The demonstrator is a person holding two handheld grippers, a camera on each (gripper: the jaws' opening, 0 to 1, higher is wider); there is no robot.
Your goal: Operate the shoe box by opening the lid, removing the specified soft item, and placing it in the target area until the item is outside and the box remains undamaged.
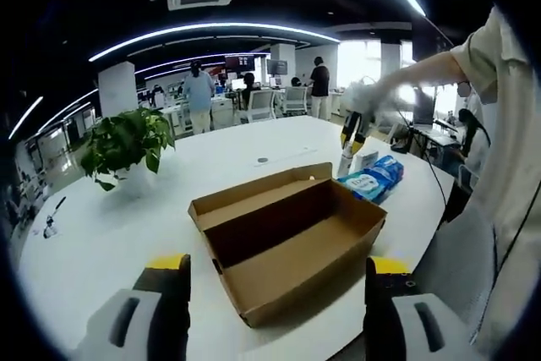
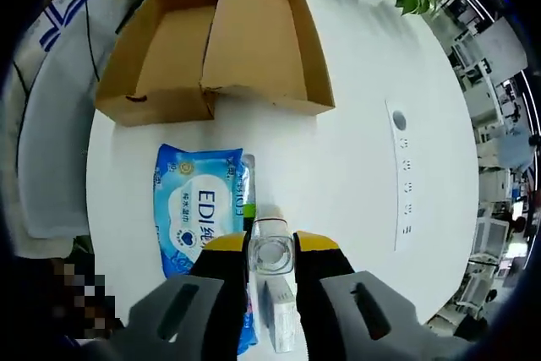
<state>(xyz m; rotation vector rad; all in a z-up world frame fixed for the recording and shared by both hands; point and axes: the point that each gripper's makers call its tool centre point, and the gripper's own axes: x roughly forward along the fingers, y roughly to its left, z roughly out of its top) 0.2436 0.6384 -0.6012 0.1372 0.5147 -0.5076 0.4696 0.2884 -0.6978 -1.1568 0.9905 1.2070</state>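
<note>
My right gripper [image 2: 271,253] clamps a small clear bottle [image 2: 272,247], light, rigid and slippery. Beside it lies the soft blue wipes pack [image 2: 198,207], near the table edge. My left gripper [image 1: 277,281] gapes before the open box [image 1: 287,234].

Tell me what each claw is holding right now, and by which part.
The right claw grips a small clear bottle by its sides near the top. The left claw is open above the open shoe box, holding nothing.

Open box [image 1: 287,238], wipes pack [image 2: 199,207] beside.
</note>
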